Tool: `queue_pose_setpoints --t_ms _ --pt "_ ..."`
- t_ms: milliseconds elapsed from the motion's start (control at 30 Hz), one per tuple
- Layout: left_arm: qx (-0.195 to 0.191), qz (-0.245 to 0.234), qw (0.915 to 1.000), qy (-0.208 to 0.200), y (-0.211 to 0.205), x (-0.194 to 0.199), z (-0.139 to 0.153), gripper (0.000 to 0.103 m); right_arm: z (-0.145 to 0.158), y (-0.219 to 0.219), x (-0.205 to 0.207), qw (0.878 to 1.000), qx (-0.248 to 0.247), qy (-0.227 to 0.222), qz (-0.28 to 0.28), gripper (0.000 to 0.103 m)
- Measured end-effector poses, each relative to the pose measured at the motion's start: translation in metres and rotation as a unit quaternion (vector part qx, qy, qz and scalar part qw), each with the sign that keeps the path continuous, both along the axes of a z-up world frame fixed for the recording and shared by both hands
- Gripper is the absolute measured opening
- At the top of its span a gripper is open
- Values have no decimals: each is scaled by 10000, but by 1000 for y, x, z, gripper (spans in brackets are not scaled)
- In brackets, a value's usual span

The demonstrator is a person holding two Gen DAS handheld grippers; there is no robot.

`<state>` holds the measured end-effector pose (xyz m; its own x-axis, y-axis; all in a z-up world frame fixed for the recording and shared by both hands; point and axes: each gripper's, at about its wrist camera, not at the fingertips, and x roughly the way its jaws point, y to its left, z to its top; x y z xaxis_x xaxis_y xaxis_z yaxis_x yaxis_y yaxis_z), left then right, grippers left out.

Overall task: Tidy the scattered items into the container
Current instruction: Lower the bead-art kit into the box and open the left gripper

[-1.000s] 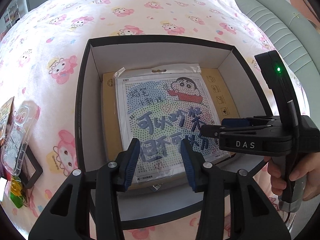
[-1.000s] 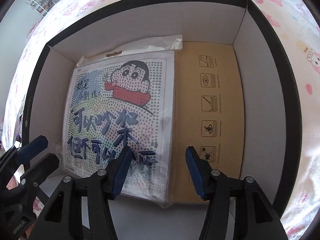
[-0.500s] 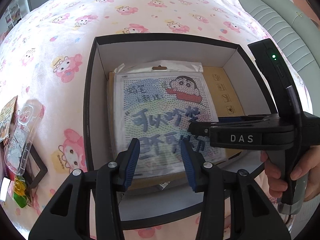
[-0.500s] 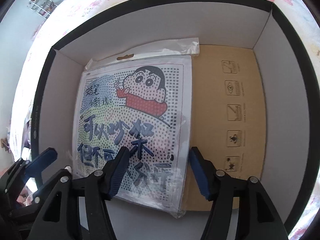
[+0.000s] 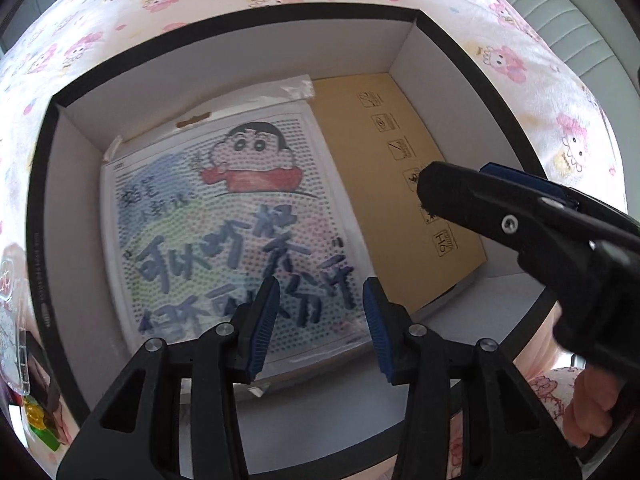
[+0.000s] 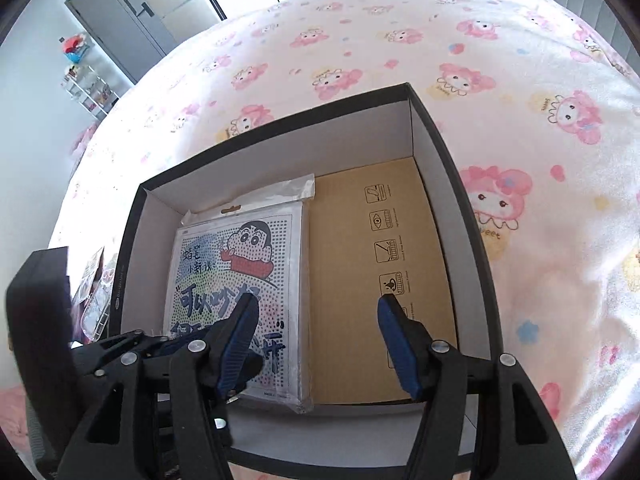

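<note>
Left wrist view: your left gripper (image 5: pixel 318 326) hangs over the black-walled box (image 5: pixel 412 50), its blue pads narrowly parted, opening slightly and closed on nothing. Beneath them, toward 12 o'clock, the bagged cartoon bead kit (image 5: pixel 224 232) lies flat on the left half of the box floor. At 3 o'clock of the kit the brown cardboard sheet (image 5: pixel 400 216) covers the right half. At 9 o'clock, outside the box wall, a clear plastic packet (image 5: pixel 12 320) and a yellow-green item (image 5: pixel 38 420) lie on the pink-printed bedspread (image 5: pixel 532 80). At 3 o'clock your right gripper (image 5: pixel 448 190) reaches in over the cardboard, and your hand (image 5: pixel 592 404) shows at 4 o'clock.

Right wrist view: your left gripper (image 6: pixel 192 346) enters at 8 o'clock, above the kit's near corner. Your right gripper (image 6: pixel 316 336) stands wide with nothing between its pads, over the seam between kit (image 6: pixel 240 264) and cardboard (image 6: pixel 360 280). The box (image 6: pixel 444 160) sits on the bedspread (image 6: pixel 520 80); a grey cabinet (image 6: pixel 132 12) stands at 11 o'clock.
</note>
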<state>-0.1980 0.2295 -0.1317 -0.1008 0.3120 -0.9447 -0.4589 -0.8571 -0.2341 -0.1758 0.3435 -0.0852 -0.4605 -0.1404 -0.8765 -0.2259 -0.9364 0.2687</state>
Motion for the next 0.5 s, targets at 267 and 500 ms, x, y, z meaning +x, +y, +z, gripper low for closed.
queue_pose_setpoints --t_ms 267,500 --pt "-307 165 9994 55 25 3 -6 52 5 13 33 9988 420 149 -217 59" --pt "-722 239 9971 105 35 3 -7 52 -10 18 24 9978 601 73 -265 59"
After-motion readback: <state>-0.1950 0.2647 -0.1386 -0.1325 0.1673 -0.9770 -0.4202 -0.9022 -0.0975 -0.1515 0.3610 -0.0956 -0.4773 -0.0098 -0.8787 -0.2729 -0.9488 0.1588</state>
